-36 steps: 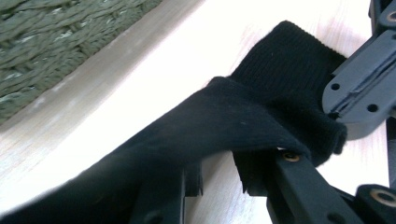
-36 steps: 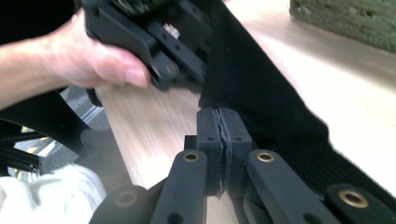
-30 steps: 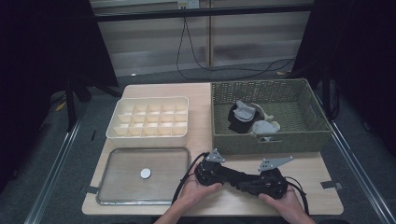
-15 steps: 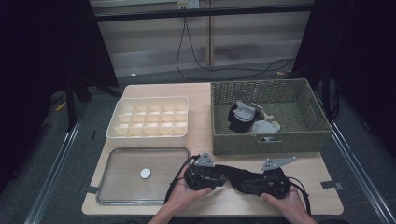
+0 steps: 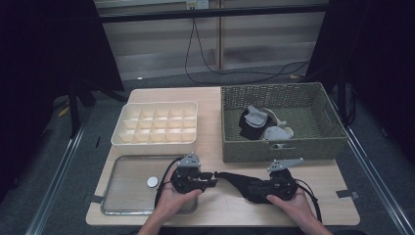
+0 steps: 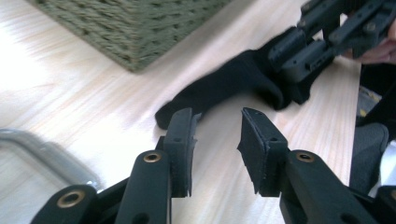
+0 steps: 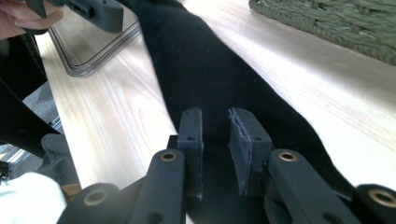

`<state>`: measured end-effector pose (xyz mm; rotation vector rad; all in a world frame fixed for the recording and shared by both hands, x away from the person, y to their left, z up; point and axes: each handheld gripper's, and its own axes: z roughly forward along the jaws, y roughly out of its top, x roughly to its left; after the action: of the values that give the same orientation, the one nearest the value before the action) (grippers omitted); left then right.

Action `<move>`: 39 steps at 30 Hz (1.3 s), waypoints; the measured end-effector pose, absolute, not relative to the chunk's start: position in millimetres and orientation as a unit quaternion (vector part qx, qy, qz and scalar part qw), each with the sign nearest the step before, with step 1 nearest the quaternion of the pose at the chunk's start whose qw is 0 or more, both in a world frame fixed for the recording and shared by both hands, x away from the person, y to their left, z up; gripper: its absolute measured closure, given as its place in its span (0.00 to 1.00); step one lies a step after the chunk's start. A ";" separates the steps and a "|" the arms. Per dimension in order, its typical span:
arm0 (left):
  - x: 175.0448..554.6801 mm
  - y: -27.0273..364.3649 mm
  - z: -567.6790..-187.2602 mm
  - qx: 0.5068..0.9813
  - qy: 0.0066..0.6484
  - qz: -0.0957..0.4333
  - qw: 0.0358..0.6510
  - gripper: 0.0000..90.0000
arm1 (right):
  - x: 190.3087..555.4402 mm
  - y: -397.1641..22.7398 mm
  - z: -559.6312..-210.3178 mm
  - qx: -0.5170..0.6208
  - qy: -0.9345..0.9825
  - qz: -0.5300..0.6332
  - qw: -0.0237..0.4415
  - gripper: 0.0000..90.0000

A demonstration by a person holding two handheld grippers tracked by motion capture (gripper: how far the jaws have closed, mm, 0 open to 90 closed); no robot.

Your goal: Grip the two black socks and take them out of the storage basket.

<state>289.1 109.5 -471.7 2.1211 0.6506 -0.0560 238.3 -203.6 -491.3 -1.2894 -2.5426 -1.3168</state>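
On the pale wood table (image 5: 220,205) we had a black sock (image 5: 240,180) lying flat along the front edge, just in front of the wicker basket (image 5: 279,147). Our left gripper (image 5: 211,181) sat off the sock's tip, jaws apart with nothing between them, having just been opening. Our right gripper (image 5: 254,187) was over the other end, jaws just opened to a narrow gap, sock under them. Steel tray (image 5: 122,200) and divided box (image 5: 156,142) sat left, with grey floor and dark curtains around.

A black sock (image 5: 243,182) is lying on the pale wood table (image 5: 215,205); the woven basket (image 5: 279,147) is showing olive green, the compartment box (image 5: 156,142) cream.
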 end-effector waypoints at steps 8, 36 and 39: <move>297.7 105.4 -475.0 0.855 0.269 -0.013 0.443 0.71 | 238.8 -200.3 -498.7 -0.412 -0.820 -0.397 -0.002 0.83; 293.3 82.5 -497.0 0.888 0.247 -0.025 0.388 0.74 | 218.6 -253.1 -484.8 -0.458 -0.781 -0.425 -0.021 0.77; 292.7 83.6 -498.0 0.885 0.248 -0.028 0.393 0.73 | 215.4 -260.9 -486.3 -0.466 -0.779 -0.419 -0.021 0.77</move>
<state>292.7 83.6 -498.0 2.2460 0.6304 -0.0721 215.4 -260.9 -486.3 -1.4824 -2.4805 -1.3356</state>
